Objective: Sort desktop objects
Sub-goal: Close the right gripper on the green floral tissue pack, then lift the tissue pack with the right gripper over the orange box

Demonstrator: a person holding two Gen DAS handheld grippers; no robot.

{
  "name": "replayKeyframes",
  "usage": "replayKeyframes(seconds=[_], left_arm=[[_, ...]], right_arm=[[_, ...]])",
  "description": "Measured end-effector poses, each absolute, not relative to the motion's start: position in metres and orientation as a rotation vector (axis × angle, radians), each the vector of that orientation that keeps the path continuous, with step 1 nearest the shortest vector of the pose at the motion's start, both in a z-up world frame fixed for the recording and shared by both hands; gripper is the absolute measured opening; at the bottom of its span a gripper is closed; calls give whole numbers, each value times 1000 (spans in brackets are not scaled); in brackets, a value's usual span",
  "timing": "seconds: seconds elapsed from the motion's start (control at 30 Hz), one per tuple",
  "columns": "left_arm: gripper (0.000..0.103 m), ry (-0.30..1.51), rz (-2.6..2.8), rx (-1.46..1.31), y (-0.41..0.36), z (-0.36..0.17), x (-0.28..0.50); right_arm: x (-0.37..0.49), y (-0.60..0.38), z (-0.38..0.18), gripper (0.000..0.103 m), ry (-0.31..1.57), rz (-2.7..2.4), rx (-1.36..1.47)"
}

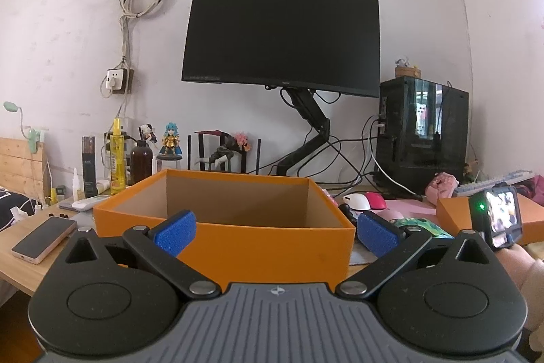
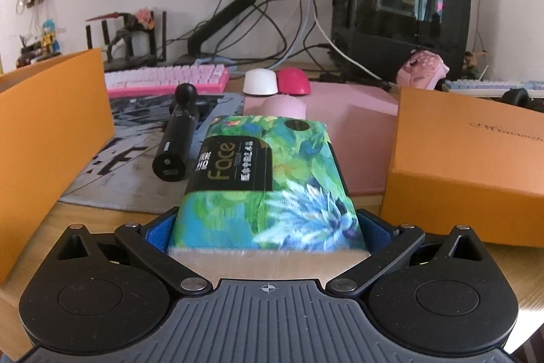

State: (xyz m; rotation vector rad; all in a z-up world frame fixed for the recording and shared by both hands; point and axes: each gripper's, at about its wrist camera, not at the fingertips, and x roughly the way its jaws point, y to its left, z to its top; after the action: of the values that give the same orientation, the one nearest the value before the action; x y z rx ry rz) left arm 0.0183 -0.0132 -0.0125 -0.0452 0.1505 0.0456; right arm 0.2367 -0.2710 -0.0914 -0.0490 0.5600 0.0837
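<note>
An open orange box (image 1: 217,237) stands on the desk straight ahead of my left gripper (image 1: 273,232), which is open and empty, its blue pads wide apart in front of the box's near wall. My right gripper (image 2: 267,230) is shut on a green floral tissue pack (image 2: 268,176), the blue pads pressing its near end on both sides. The pack also shows partly in the left wrist view (image 1: 421,225). The orange box's wall is at the left in the right wrist view (image 2: 51,131).
An orange lid (image 2: 465,165) lies right of the pack. A black cylindrical tool (image 2: 178,135), pink keyboard (image 2: 166,79), white mouse (image 2: 260,82), magenta mouse (image 2: 294,80) and pink mouse (image 2: 284,106) lie ahead. A phone (image 1: 44,238), bottles, figurines, monitor (image 1: 282,36) and PC case (image 1: 421,135) stand around.
</note>
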Motion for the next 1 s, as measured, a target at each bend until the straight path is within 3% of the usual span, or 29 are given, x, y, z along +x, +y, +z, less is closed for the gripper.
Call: replayKeyframes(seconds=[0.37,1.0], left_arm=[[103,150,50,-50,-19,-17,29],[103,143,62,-67,-4,-18,4]], right_arm=[[261,-275,-99,103,634,98,-4],[240,-295,-100,100,538,175,144]])
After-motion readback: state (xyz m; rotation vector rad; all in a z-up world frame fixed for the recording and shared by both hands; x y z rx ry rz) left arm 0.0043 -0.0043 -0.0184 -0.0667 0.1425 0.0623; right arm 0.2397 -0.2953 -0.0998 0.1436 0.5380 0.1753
